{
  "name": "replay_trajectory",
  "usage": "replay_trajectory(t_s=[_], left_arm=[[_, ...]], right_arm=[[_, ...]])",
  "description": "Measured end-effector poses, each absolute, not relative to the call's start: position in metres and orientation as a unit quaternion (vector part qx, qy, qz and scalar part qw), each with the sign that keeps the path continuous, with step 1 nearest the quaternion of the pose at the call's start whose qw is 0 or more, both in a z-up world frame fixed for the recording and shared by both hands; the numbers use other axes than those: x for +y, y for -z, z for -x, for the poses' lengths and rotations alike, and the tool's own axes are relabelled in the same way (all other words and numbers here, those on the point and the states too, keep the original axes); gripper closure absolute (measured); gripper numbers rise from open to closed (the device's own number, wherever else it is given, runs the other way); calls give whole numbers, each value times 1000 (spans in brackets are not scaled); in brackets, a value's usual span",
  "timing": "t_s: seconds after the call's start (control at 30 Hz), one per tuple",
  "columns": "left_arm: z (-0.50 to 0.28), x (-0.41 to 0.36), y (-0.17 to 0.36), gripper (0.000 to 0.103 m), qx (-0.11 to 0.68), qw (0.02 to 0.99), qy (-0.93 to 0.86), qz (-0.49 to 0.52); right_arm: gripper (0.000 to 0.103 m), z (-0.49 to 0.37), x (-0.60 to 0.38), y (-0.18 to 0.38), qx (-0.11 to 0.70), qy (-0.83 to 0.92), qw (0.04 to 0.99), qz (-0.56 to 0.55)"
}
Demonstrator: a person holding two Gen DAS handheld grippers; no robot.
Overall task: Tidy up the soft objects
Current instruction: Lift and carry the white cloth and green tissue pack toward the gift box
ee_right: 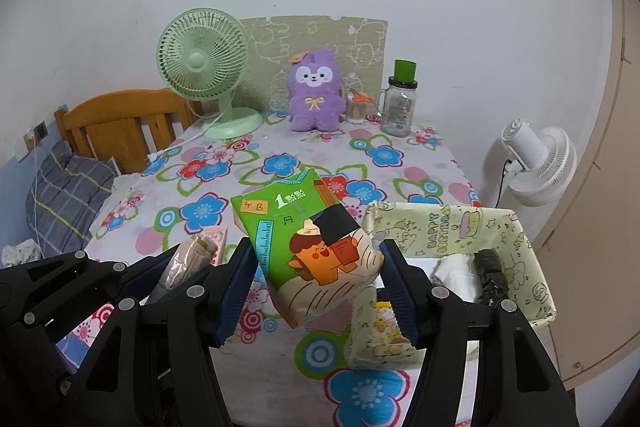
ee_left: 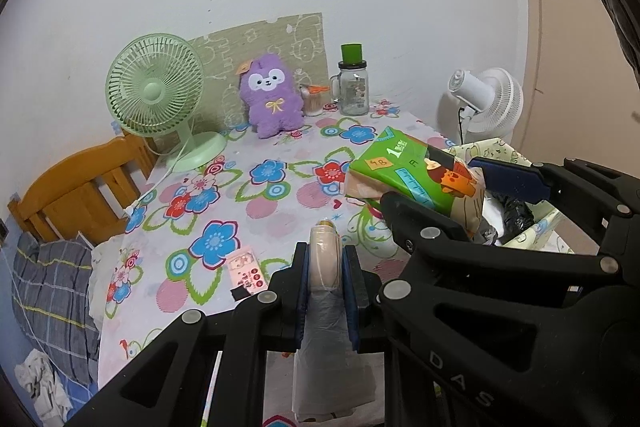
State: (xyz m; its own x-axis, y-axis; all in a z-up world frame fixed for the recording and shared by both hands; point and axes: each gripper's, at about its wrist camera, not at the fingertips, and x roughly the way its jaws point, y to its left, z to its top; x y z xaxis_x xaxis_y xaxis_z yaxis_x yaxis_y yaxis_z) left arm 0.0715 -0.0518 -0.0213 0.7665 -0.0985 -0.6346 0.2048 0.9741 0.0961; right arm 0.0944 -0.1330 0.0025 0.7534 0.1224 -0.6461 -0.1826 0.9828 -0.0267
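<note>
A home bedroom. Wooden headboard (ee_right: 120, 123) and plaid pillow (ee_right: 66, 195) beside a flower-clothed desk (ee_right: 280, 163). Plush toy (ee_right: 316, 91), green fan (ee_right: 202, 61) against the wall.

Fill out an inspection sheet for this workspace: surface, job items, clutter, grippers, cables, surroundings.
Surface: table under a flowered tablecloth.
Job's things: green tissue pack held in the air; plastic-wrapped beige roll; yellow fabric box at the table's right edge, with a dark bundle inside; purple plush upright at the back.
Clutter: green fan, glass jar with green lid, small toothpick jar, pink card.
Grippers: right gripper shut on the tissue pack; left gripper shut on the roll.
Cables: white fan cord trailing off the table's left edge.
Surroundings: wooden bed frame, plaid pillow, white fan, wall.
</note>
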Motion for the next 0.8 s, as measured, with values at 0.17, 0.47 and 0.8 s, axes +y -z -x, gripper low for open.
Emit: replay_trajectory(t_s=[0.17,0.47,0.8], left_arm=[[-74,-64,19,89,331,936,86,-88],[-83,-83,20,89,332,934,93,-94],[-94,-111,20,89,334,931,103,-105]], right_arm=[[38,-98,-145,-3,340,-76,937,38],[38,-105,-169,-3,343,-66,937,28],[38,-113,-198,-2,345,-53,937,18]])
